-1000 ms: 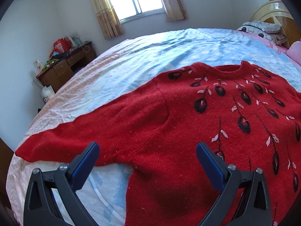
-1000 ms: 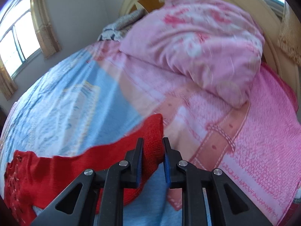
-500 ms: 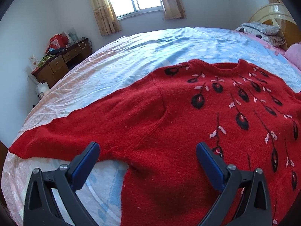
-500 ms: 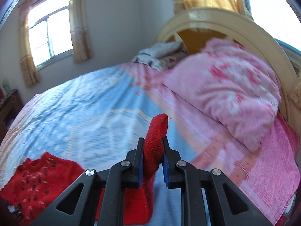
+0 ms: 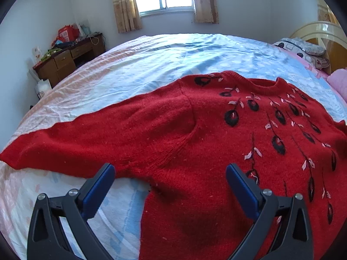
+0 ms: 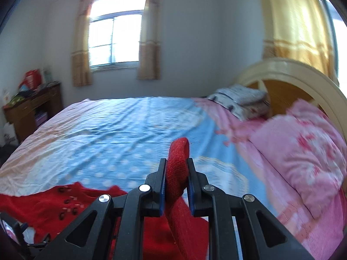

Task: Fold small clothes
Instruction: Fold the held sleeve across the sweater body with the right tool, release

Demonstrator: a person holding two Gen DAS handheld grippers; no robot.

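Note:
A red knit sweater [image 5: 195, 134] with black and pink flower embroidery lies face up on the bed. Its left sleeve [image 5: 76, 143] stretches flat to the left. My left gripper [image 5: 170, 173] is open and empty, hovering just above the sweater near the left armpit. My right gripper [image 6: 176, 173] is shut on the cuff of the sweater's right sleeve [image 6: 178, 153] and holds it lifted above the bed. The sweater's body [image 6: 49, 203] shows at the lower left of the right wrist view.
The bed [image 5: 173, 52] has a blue and pink sheet. A pink quilt [image 6: 303, 147] and a folded grey blanket [image 6: 240, 99] lie by the cream headboard [image 6: 292, 73]. A wooden desk [image 5: 67, 58] with clutter stands by the far wall under the window.
My right gripper has lifted the sleeve cuff and swung left, towards the sweater's body. My left gripper stayed open and the view shifted slightly over the sweater.

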